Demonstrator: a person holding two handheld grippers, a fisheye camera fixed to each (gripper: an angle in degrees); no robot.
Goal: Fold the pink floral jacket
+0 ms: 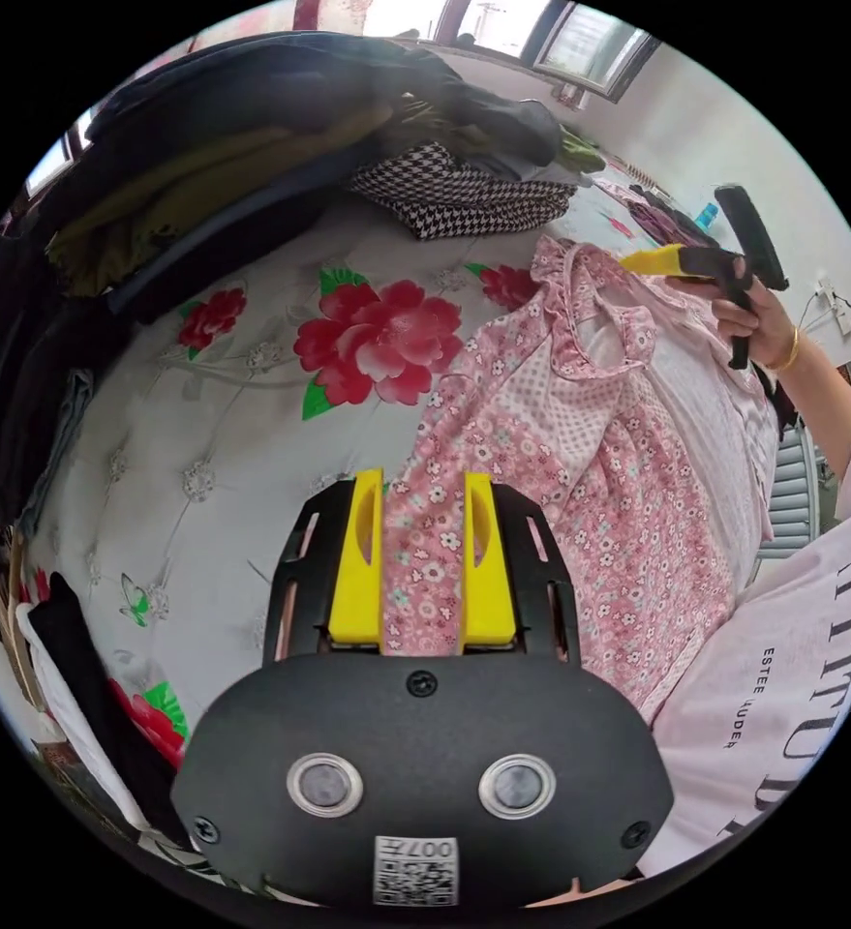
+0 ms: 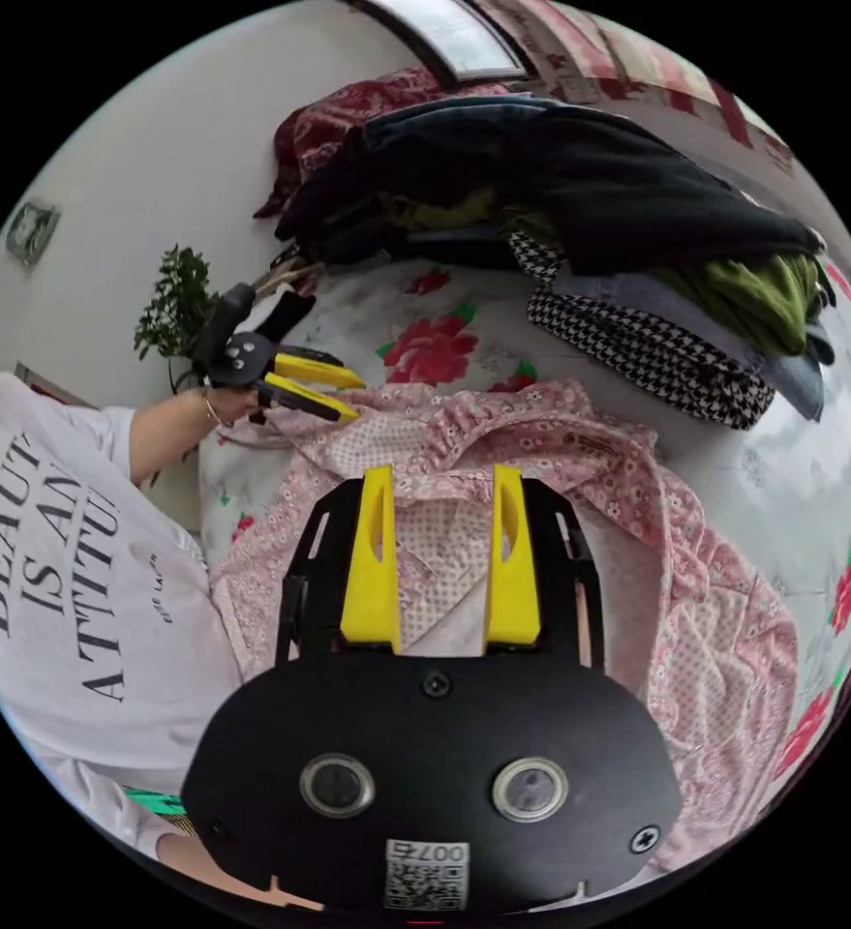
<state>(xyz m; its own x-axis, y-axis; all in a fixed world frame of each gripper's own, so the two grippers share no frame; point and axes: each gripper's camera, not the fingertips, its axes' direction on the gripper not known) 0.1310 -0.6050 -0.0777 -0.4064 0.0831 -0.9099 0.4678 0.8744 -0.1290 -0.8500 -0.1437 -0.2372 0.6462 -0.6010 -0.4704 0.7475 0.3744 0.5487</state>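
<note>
Setting: we stand at a bed covered by a white quilted bedspread printed with red flowers (image 1: 251,426).
Jacket: the pink floral cotton jacket (image 1: 580,455) lies spread on the bedspread in front of us, open, with its dotted pink lining showing in the right gripper view (image 2: 638,581).
Left gripper: our left gripper (image 1: 423,556) has its yellow jaws set apart, with a strip of the jacket's floral edge running between them; we cannot tell whether it is touching or hovering above. In the right gripper view it appears at the jacket's far edge (image 2: 314,387), jaws apart.
Right gripper: our right gripper (image 2: 441,571) is also spread, poised over the lining near the collar. In the left gripper view it is held in a hand near the jacket's frilled collar (image 1: 672,261).
Nearby: a heap of dark and olive clothes (image 2: 580,194) and a black-and-white houndstooth garment (image 1: 464,198) sit at the back of the bed, near the jacket's top.
Risk: we judge that closing the jaws now could catch a single layer, so the lining drags and the fold creases. Pulling toward the heap could snag the houndstooth piece.
</note>
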